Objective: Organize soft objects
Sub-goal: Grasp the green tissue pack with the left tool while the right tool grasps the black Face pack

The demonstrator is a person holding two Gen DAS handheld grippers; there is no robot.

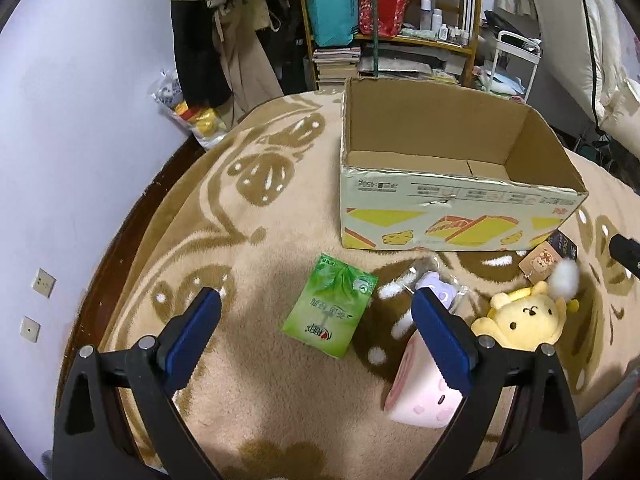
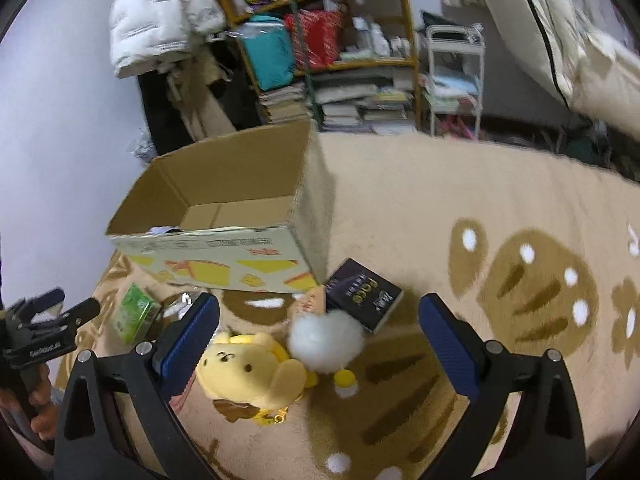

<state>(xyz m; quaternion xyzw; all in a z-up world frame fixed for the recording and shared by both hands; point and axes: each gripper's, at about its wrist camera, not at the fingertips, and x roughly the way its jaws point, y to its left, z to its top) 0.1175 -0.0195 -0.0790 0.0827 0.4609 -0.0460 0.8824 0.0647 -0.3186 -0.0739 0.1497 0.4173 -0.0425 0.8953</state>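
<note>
An open cardboard box (image 1: 448,216) (image 2: 224,256) stands on a beige patterned blanket. In front of it lie a green tissue pack (image 1: 330,310) (image 2: 134,312), a pink plush (image 1: 420,396), a small purple item in clear wrap (image 1: 434,284), a yellow plush dog (image 1: 524,322) (image 2: 256,372) and a white pompom (image 1: 564,278) (image 2: 326,344). My left gripper (image 1: 316,300) is open and empty above the tissue pack, its right finger over the pink plush. My right gripper (image 2: 318,308) is open and empty above the yellow plush and pompom.
A dark book (image 2: 362,294) and an orange card (image 1: 540,262) lie by the box's right corner. A cluttered shelf (image 1: 392,20), hanging coats (image 1: 224,40) and a white cart (image 2: 454,80) stand beyond the bed. A wall (image 1: 60,160) is on the left.
</note>
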